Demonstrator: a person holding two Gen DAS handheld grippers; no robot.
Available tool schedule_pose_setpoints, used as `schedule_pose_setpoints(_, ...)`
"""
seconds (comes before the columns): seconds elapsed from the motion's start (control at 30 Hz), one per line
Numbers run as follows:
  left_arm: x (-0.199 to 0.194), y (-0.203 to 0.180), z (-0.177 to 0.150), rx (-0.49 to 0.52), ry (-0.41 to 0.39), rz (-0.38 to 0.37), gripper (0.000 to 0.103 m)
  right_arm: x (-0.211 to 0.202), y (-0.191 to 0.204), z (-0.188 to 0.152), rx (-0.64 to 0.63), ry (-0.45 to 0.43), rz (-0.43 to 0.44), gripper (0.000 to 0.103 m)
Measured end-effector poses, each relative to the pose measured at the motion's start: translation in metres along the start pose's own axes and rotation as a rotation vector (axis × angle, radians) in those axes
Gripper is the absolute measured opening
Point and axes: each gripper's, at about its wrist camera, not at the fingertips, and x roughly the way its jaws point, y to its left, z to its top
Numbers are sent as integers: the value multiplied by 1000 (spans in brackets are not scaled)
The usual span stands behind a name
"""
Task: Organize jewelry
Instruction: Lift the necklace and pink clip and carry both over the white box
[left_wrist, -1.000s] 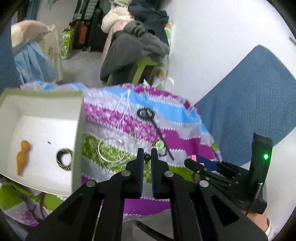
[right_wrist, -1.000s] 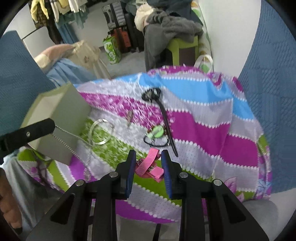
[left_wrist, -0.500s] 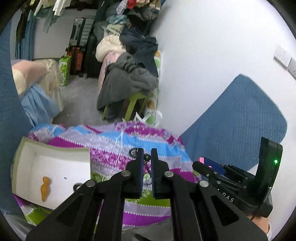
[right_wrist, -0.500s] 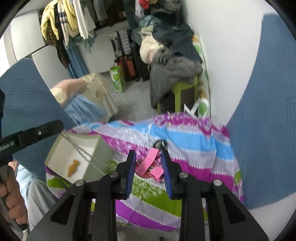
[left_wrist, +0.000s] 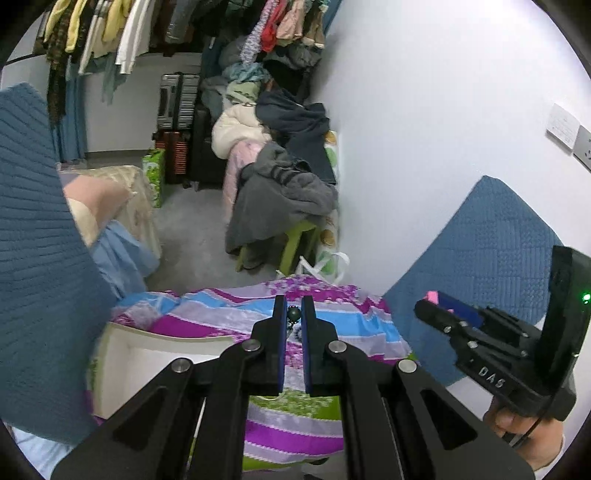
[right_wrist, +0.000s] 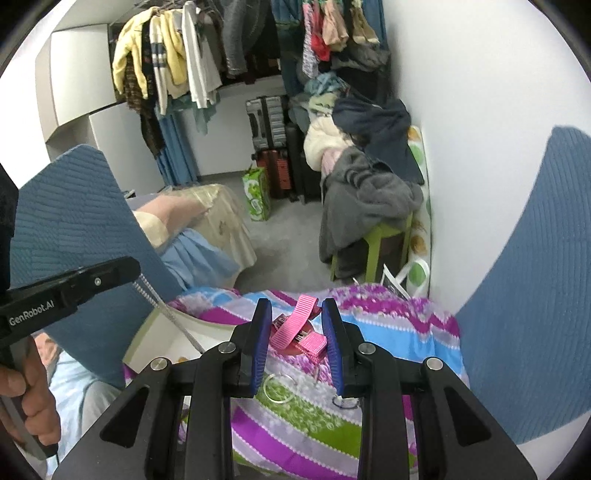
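The left gripper has its fingers clenched on a small dark bead at the top of a silver chain. In the right wrist view the chain hangs from those fingers down towards the white box at the left edge of the table; its lower end is hidden behind the right gripper.

The right gripper grasps a pink clip, which lies slanted between the blue fingers, one ribbon end sticking up past them.

Both grippers are well above the table, which is covered by a striped cloth of purple, blue and green. On the cloth, near its front edge, lie a thin metal ring and, just to its right, a small dark loop. A hand holds the left gripper's handle, and another hand holds the right one.
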Motion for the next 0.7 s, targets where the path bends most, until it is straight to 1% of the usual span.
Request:
schedule_pose_setpoints(0.17,-6,30,-2,0,15,35,7,10,23,5,8,-13,2,25)
schedule_pose_setpoints(0.33,0,66,-13,-14,43,59,7,32,47,2,20,-9,-5,25)
schedule_pose_setpoints(0.47,17,96,-27,-20,90,78,7,60,67,-10,26,21,13,26)
schedule_pose_setpoints(0.53,27,109,-36,-23,116,91,7,76,75,-18,38,37,37,26)
schedule_pose_setpoints(0.63,38,127,-51,-37,143,86,7,103,91,-31,31,74,43,26)
schedule_pose_setpoints(0.7,47,139,-62,-39,162,88,7,122,101,-44,23,114,41,26)
